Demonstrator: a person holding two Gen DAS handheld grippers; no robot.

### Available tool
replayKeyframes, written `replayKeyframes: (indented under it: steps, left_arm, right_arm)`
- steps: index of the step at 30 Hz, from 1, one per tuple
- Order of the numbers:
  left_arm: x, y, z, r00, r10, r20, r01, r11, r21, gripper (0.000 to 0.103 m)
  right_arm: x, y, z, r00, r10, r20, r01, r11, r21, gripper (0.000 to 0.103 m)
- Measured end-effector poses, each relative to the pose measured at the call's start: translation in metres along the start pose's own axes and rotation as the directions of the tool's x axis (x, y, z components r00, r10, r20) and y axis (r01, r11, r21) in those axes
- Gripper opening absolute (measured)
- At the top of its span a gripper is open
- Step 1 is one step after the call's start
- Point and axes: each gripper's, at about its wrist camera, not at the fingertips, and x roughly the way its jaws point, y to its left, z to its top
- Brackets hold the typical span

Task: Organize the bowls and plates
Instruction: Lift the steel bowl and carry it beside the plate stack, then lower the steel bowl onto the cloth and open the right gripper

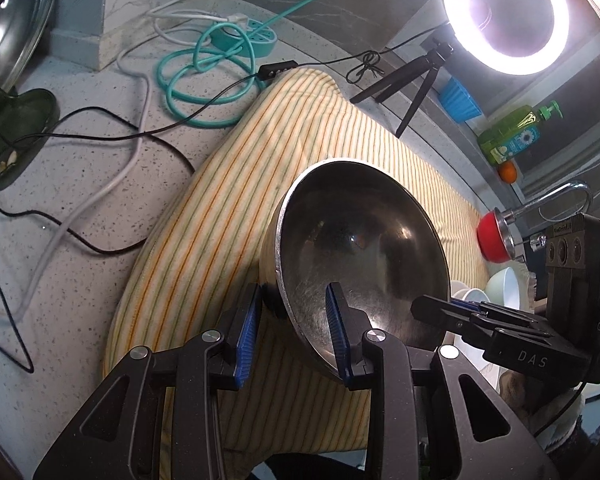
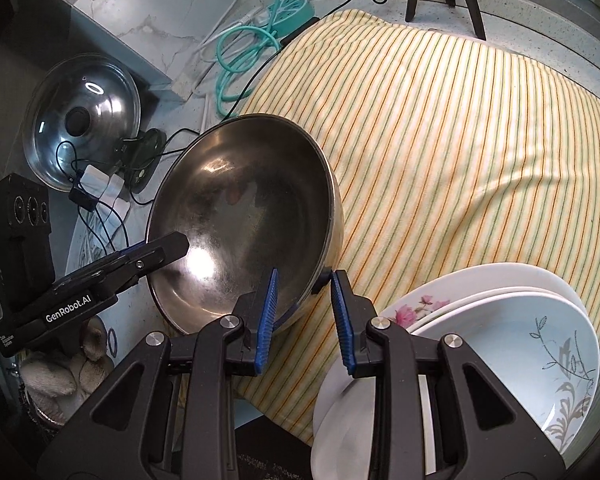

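A large steel bowl [image 1: 364,248] is held tilted above a yellow striped cloth [image 1: 228,200]. My left gripper [image 1: 296,300] straddles its near rim, one blue pad inside and one outside, jaws still apart. My right gripper [image 2: 304,284] straddles the opposite rim of the same bowl [image 2: 244,216] the same way. A stack of white plates and a pale blue patterned bowl [image 2: 500,344] sits at the lower right in the right wrist view.
Cables and a teal power strip [image 1: 236,40] lie on the speckled counter. A ring light on a tripod [image 1: 504,12], soap bottle [image 1: 512,132] and faucet [image 1: 548,200] stand at the right. A glass pot lid [image 2: 80,120] leans at the left.
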Motion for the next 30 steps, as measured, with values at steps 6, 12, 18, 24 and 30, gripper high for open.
replayKeyframes:
  steps: [6,12,18,24,30]
  left_arm:
    - [-0.001,-0.001,-0.001,1.0,0.012,0.004,-0.012,1.0,0.004,0.034]
    - [-0.006,-0.006,0.001,0.999,0.032,0.034,-0.033,0.999,0.031,0.05]
    - [-0.01,-0.008,0.005,0.997,0.042,0.059,-0.044,0.998,0.035,0.051]
    - [-0.018,-0.017,0.009,0.995,0.045,0.094,-0.05,0.997,0.057,0.055]
    - [-0.019,-0.034,0.015,0.994,0.028,0.107,-0.038,0.995,0.095,0.056]
  right_arm:
    - [-0.003,0.001,-0.001,1.0,0.011,0.009,-0.01,1.0,-0.016,0.03]
    - [-0.017,0.002,-0.001,0.997,-0.009,0.074,0.012,0.999,-0.034,0.06]
    - [-0.028,-0.004,0.0,0.995,-0.018,0.101,0.021,0.999,-0.024,0.063]
    - [-0.047,-0.012,-0.001,0.987,-0.046,0.151,0.048,0.999,-0.006,0.07]
    - [-0.073,-0.031,-0.006,0.977,-0.07,0.203,0.065,0.997,0.034,0.074]
